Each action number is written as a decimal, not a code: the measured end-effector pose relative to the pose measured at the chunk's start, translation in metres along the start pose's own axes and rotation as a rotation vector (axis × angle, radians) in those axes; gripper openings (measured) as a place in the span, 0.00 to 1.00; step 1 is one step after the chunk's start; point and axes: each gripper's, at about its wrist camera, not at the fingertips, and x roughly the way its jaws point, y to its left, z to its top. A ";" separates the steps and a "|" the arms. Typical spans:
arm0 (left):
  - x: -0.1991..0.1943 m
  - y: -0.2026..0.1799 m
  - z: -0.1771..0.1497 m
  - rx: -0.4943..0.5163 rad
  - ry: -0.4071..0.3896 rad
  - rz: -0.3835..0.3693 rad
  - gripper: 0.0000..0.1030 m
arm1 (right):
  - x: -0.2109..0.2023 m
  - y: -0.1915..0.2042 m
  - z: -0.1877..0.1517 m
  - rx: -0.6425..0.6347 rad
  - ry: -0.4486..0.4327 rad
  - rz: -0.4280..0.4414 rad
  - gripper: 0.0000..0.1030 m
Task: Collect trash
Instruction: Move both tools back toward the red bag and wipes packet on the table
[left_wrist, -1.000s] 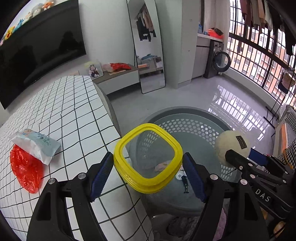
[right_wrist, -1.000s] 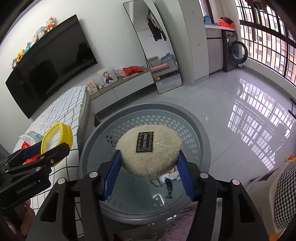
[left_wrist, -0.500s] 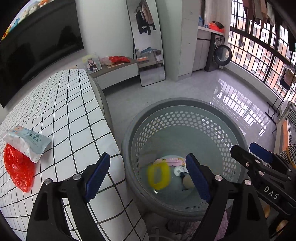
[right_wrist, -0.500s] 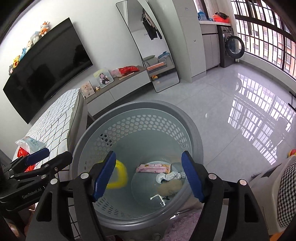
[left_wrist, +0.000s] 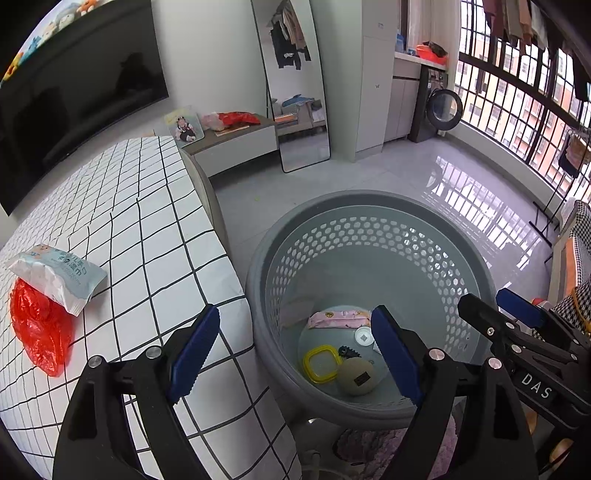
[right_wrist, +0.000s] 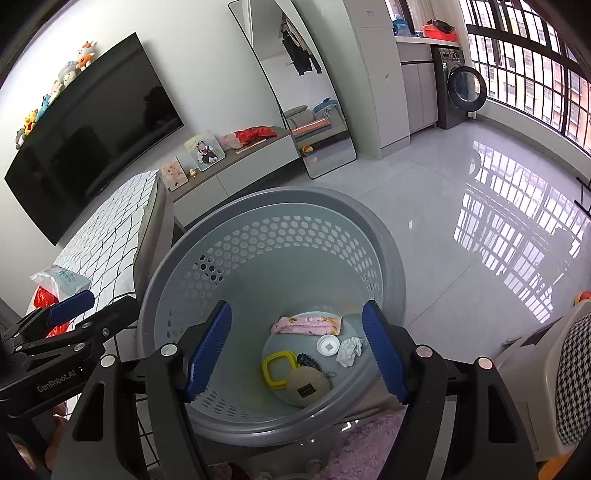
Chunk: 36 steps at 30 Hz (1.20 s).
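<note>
Basket (left_wrist: 369, 206), grey, perforated wall, stands on the floor just beside the grid-patterned table (left_wrist: 155, 236); its near rim is partly blocked by gripper bodies in both views. Left gripper (left_wrist: 295, 350) hovers above the basket edge, fingers spread wide, nothing between them. Right gripper (right_wrist: 295, 350) hangs over the basket mouth, also spread and empty.

Basket bottom holds: yellow ring lid (right_wrist: 277, 371) lying flat, round cream pad (right_wrist: 308, 386) with a dark label overlapping the lid's edge, pink packet (right_wrist: 306, 325) toward the far side, small white round cap (right_wrist: 328, 345), crumpled white paper (right_wrist: 349, 350) at the right, partly cut off by the right gripper's blue pad. A small dark item (right_wrist: 306, 360) sits between lid and cap, too small to identify. In the left wrist view the paper is mostly hidden behind the blue pad.

On the table, well apart from the basket: pale blue wipes pack (left_wrist: 55, 278) lying over a red plastic bag (left_wrist: 38, 328), the bag partly covered. In the right wrist view both are half hidden behind the left gripper. Print on the pack is unreadable.

Pinkish rug (right_wrist: 365, 446) shows under the basket, mostly blocked.
</note>
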 end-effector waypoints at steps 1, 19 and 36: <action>-0.001 0.001 -0.001 -0.002 -0.001 0.001 0.80 | -0.001 0.001 0.000 -0.001 -0.001 0.001 0.68; -0.029 0.033 -0.018 -0.055 -0.036 0.025 0.80 | -0.018 0.034 -0.009 -0.055 -0.028 0.043 0.68; -0.068 0.091 -0.049 -0.154 -0.078 0.108 0.80 | -0.029 0.104 -0.013 -0.164 -0.061 0.128 0.68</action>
